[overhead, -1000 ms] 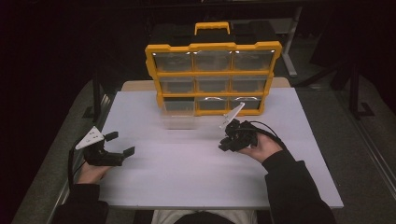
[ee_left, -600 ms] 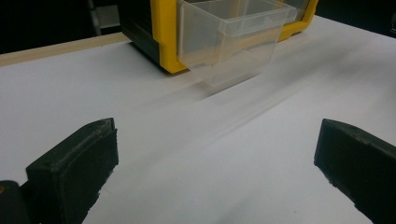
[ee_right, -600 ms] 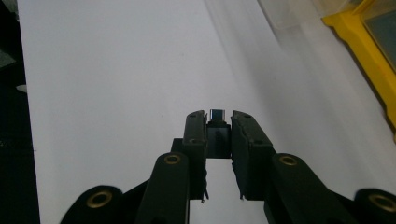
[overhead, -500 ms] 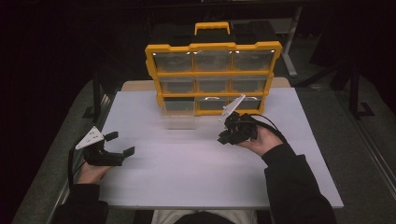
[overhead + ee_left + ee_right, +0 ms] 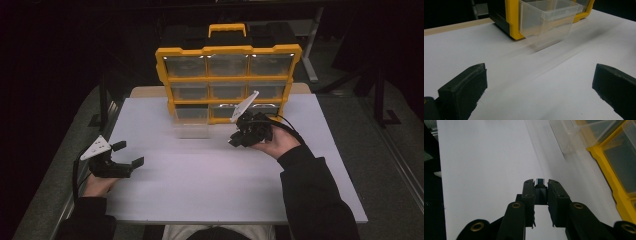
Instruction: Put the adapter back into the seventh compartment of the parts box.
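Observation:
A yellow organizer (image 5: pixel 227 80) with clear drawers stands upright at the back of the white tabletop (image 5: pixel 200 190). Its bottom-left drawer (image 5: pixel 191 127) is pulled out toward me, and the left gripper view shows the drawer (image 5: pixel 549 20) with nothing visible inside. My right gripper (image 5: pixel 235 140) hovers in front of the organizer's lower right, pointing left. In its own view the right gripper (image 5: pixel 541 191) is shut on a small dark part with a metal tip (image 5: pixel 540 181). My left gripper (image 5: pixel 127 154) rests open at the table's left; nothing lies in the left gripper (image 5: pixel 539 92).
The organizer's yellow frame (image 5: pixel 604 157) and the pulled-out drawer (image 5: pixel 566 137) lie along the right side of the right gripper view. A wooden table edge (image 5: pixel 454 25) runs behind the white sheet. Dark floor and metal stands surround the table.
My right gripper has risen and drawn closer to the organizer's front, still shut on the small part. The left gripper has stayed where it was.

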Tool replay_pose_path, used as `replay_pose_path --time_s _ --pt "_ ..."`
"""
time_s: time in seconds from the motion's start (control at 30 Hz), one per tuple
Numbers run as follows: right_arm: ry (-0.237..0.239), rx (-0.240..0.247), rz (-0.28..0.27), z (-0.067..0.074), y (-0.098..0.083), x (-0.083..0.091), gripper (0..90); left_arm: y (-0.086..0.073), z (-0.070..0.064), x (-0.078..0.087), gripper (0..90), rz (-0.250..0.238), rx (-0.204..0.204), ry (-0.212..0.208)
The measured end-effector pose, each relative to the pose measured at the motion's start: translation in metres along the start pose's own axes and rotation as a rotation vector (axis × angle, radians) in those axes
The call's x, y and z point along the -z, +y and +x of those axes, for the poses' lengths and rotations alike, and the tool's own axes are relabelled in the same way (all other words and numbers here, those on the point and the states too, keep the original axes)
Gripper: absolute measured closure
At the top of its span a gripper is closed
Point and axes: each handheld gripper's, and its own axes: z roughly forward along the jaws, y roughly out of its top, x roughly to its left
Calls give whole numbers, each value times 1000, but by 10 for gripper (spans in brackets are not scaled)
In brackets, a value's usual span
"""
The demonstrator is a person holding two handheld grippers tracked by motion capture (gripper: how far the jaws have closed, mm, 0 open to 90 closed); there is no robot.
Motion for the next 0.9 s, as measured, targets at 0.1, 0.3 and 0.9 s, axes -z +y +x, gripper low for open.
replay_pose_path --time_s 0.1,0.3,0.9 --pt "-3 6 1 -1 6 2 747 0 0 0 0 -1 2 0" --pt "-8 16 5 -4 14 5 747 0 0 0 0 -1 -1 -3" --pt "-19 33 10 -16 34 5 747 0 0 0 0 -5 -1 -6"
